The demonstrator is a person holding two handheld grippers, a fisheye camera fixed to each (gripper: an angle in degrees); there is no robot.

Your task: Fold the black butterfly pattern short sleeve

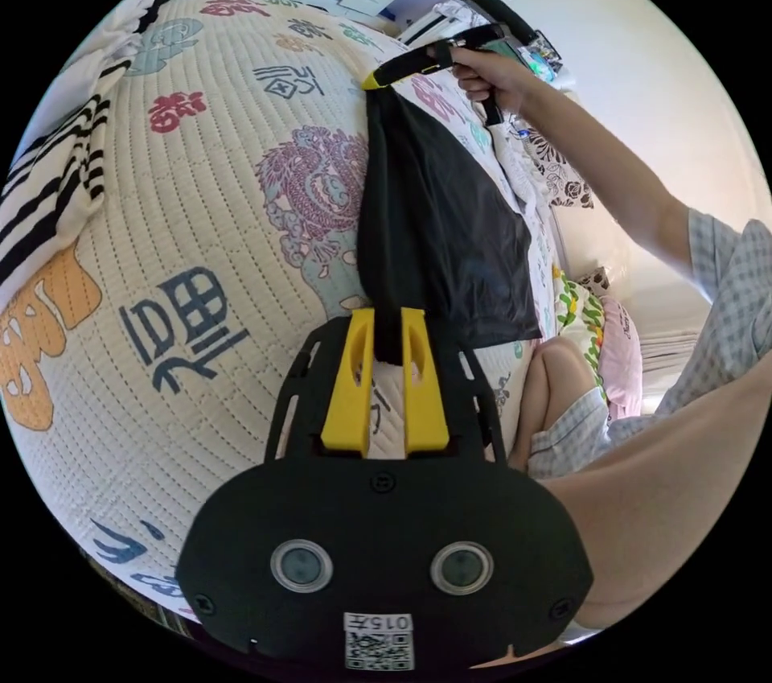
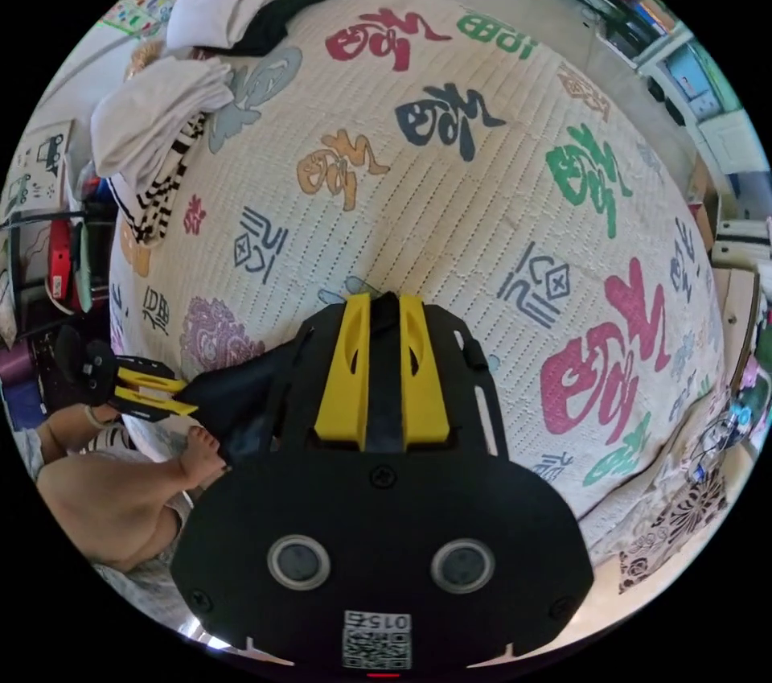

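Both clamped on the shirt (image 1: 434, 232), left gripper (image 1: 388, 337) and right gripper (image 2: 384, 329), shirt hanging above the quilt (image 1: 217, 232). Keep taut, lower flat onto the quilt before folding.

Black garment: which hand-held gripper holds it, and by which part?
Both: left hand-held gripper and right hand-held gripper each pinch an edge of the black garment.
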